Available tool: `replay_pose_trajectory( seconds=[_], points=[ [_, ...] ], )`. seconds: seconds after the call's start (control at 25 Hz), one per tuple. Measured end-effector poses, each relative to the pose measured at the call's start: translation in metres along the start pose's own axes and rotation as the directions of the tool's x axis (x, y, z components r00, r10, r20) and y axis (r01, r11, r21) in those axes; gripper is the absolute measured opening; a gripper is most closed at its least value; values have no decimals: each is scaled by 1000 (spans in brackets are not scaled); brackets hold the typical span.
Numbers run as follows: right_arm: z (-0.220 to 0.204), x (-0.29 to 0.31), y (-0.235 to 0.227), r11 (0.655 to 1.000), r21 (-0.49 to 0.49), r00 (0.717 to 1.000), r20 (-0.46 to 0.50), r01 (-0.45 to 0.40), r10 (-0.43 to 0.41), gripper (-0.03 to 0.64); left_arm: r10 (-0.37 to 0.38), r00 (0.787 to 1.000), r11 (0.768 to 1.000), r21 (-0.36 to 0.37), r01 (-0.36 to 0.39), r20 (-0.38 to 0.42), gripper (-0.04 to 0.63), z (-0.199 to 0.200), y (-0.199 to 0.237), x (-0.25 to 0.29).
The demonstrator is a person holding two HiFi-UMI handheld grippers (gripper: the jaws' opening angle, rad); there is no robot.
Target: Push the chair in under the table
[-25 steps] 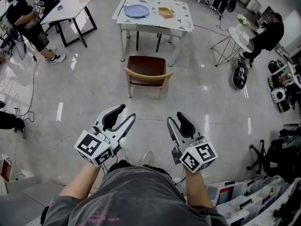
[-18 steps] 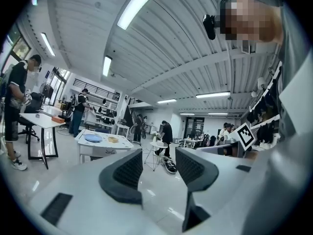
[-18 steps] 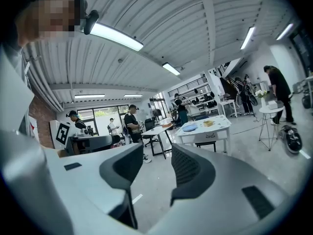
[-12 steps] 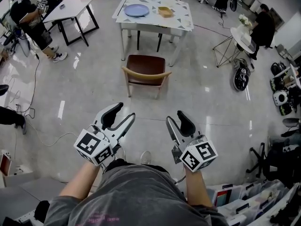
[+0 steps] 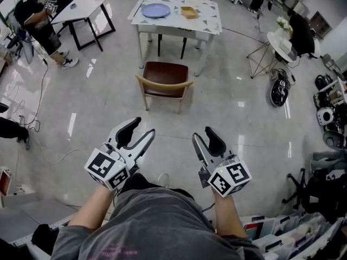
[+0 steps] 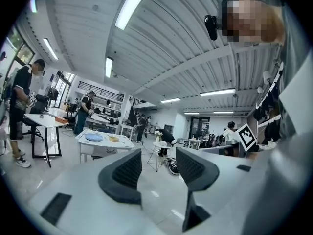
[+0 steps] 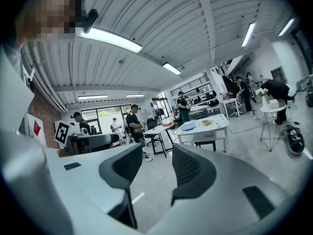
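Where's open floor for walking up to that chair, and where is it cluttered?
Bare floor runs from the left tool and right tool to the chair, and along both its sides. Crowded: a cable trails across the floor at left; gear lies by the round side table at right.

A blue plate (image 7: 188, 127) is seen on the counter (image 7: 218, 123). Short of the counter, the right claw (image 7: 155, 166) is held empty, its jaws just opened wider.
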State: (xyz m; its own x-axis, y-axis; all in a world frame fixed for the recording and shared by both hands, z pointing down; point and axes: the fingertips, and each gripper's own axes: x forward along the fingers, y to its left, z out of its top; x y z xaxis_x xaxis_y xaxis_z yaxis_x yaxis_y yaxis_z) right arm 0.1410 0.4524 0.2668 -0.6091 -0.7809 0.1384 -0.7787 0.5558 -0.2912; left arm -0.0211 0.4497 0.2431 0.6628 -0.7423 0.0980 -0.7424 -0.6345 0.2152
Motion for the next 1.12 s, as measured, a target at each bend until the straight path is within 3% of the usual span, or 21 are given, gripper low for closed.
replay_pose_trajectory(
  seconds=[0.64,1.12],
  points=[
    [10,17,-34,1000,-7,1000,3,2,-2,173,-2,1000,1000,1,2,15,218,7,13,34],
    [11,98,-61,999,16,999,-31,29,-28,173,-10,1000,999,-45,10,-4,216,5,93,79]
  ],
)
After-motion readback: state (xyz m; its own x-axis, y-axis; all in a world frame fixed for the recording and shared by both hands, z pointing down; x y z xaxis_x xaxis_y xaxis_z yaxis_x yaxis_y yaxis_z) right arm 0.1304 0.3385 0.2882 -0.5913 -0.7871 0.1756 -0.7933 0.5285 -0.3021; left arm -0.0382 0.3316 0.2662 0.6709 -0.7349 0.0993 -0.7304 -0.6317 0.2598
